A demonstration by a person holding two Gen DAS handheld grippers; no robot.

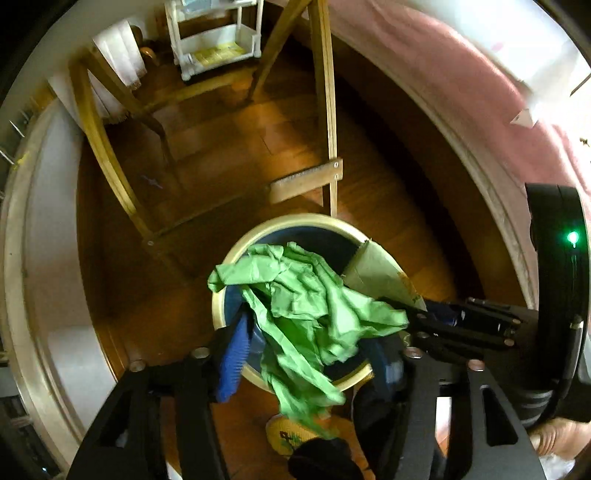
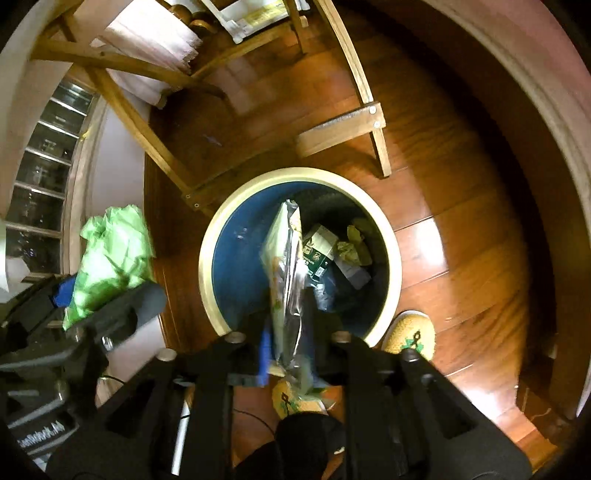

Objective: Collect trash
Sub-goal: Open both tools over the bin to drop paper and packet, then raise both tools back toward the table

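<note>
Both claws hang over the blue bin (image 2: pixel 236 258), cream rim, on the wood floor. Your right gripper (image 2: pixel 288 354) has its jaws part-spread w/ the silver snack bag (image 2: pixel 286 266) between them, tip already inside at 12 o'clock; whether the pads bite, can't tell. Left gripper (image 1: pixel 314 354) is spread, the green crumpled plastic (image 1: pixel 306 306) draped across the rim. Centre it over the opening, else it slides off toward your slipper (image 1: pixel 284 432) at 6.

Wooden chair frame (image 1: pixel 325 110), white cart (image 1: pixel 214 33)
</note>
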